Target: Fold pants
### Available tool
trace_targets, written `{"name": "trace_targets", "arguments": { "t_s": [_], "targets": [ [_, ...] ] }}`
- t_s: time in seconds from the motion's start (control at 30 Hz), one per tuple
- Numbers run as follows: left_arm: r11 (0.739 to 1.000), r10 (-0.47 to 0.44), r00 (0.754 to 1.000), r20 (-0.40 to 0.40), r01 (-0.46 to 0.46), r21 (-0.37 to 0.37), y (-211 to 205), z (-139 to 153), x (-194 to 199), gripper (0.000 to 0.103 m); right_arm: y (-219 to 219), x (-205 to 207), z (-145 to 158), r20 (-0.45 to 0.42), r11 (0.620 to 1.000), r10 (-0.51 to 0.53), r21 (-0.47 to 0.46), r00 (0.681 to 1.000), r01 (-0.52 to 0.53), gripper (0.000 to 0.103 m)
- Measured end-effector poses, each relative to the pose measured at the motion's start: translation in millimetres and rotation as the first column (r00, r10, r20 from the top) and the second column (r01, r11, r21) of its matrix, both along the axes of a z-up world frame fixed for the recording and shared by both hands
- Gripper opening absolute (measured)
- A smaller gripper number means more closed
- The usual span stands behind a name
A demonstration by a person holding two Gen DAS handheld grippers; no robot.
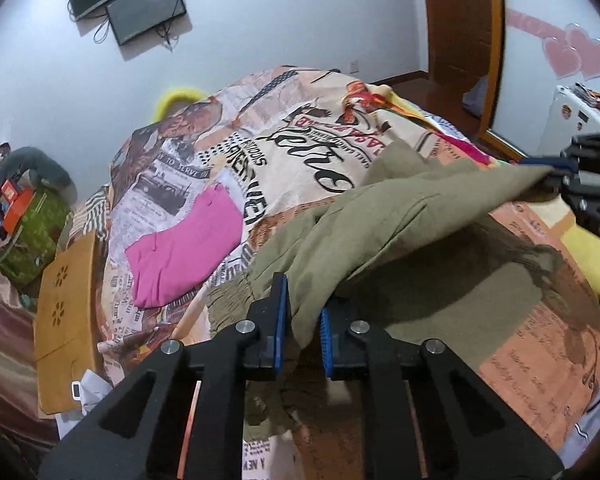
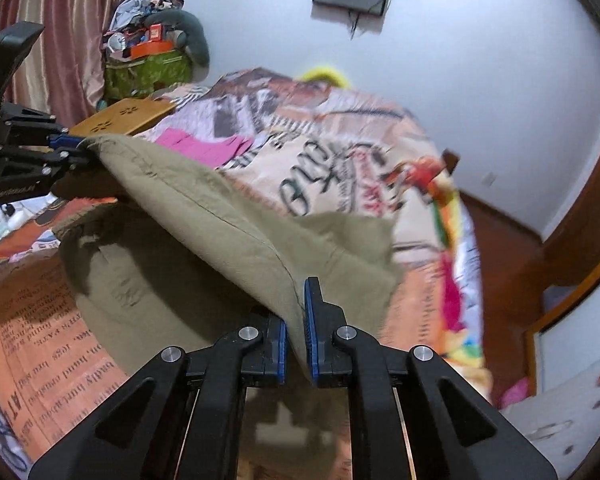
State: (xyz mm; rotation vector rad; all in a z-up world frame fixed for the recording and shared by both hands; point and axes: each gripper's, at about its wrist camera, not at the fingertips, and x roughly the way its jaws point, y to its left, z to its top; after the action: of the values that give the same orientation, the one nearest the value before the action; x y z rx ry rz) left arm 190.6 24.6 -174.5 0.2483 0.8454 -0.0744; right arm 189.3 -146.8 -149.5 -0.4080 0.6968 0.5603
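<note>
An edge of the olive cotton pants (image 1: pixel 400 216) is pinched between the left gripper (image 1: pixel 304 320) fingers. Another edge is pinched by the right gripper (image 2: pixel 296 320). The first fold is judged begun; cloth beyond the fingers remains unfolded.

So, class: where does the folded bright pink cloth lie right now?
In the left wrist view the folded bright pink cloth lies left of centre on the printed bedspread, between the wooden panel and the lifted olive pants.

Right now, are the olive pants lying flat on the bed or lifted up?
Partly lifted. The left tool and right tool each pinch an edge of the olive pants, raising it above a layer resting on the bedspread.
</note>
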Motion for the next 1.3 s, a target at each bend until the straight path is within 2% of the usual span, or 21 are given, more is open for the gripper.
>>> {"name": "trace_targets", "arguments": {
  "t_s": [0.1,0.23,0.33,0.53,0.6,0.63,0.67,0.73,0.83,1.03,1.17,1.3],
  "targets": [
    [1.000,0.001,1.000,-0.020,-0.001,0.000,-2.7,-6.1,-4.4,0.016,-7.2,-9.5,2.4,0.015,1.000,0.001,-0.013,1.000,0.000,0.007],
    [1.000,-0.001,0.996,-0.086,0.000,-0.020,-1.9,-24.2,-9.6,0.016,-10.8,-19.9,-11.1,-0.022,0.999,0.013,-0.029,1.000,-0.013,0.007],
    [1.000,-0.011,0.994,-0.111,0.010,-0.014,-4.1,-35.1,-17.6,0.016,-12.4,-22.2,-26.7,-0.086,1.000,0.010,-0.022,0.996,-0.011,0.007],
    [0.999,-0.010,0.990,-0.138,0.004,-0.041,-0.6,-41.7,-30.8,0.027,-23.9,-25.7,-44.5,-0.219,0.998,-0.011,0.059,0.976,0.024,0.007],
    [0.999,0.001,0.990,-0.142,-0.008,-0.054,2.4,-39.4,-34.1,0.045,-27.0,-30.8,-46.3,-0.242,0.997,-0.018,0.072,0.970,0.037,0.008],
    [0.998,0.014,0.990,-0.138,-0.022,-0.052,4.6,-37.3,-36.0,0.066,-27.3,-33.8,-46.0,-0.246,0.996,-0.023,0.073,0.969,0.042,0.009],
    [0.998,0.026,0.992,-0.124,-0.033,-0.054,7.3,-34.1,-39.5,0.075,-28.8,-36.3,-44.9,-0.251,0.996,-0.029,0.075,0.967,0.050,0.010],
    [0.997,0.045,0.994,-0.097,-0.051,-0.059,14.2,-28.1,-47.5,0.078,-32.6,-39.4,-41.8,-0.254,0.995,-0.040,0.083,0.966,0.063,0.018],
    [0.992,0.098,0.991,-0.093,-0.105,-0.073,30.3,-21.6,-54.0,0.081,-42.5,-43.0,-34.6,-0.244,0.990,-0.076,0.097,0.967,0.102,0.030],
    [0.961,0.212,0.972,-0.103,-0.226,-0.160,68.5,-14.5,-55.4,0.082,-65.8,-44.6,-21.0,-0.235,0.970,-0.151,0.151,0.960,0.190,0.039],
    [0.934,0.272,0.952,-0.143,-0.297,-0.199,84.7,-20.2,-47.1,0.082,-77.6,-42.1,-19.7,-0.249,0.952,-0.194,0.187,0.949,0.243,0.039],
    [0.906,0.271,0.936,-0.227,-0.327,-0.268,88.1,-37.1,-35.9,0.082,-87.8,-32.3,-34.6,-0.332,0.926,-0.238,0.207,0.913,0.317,0.039]
  ]
}}
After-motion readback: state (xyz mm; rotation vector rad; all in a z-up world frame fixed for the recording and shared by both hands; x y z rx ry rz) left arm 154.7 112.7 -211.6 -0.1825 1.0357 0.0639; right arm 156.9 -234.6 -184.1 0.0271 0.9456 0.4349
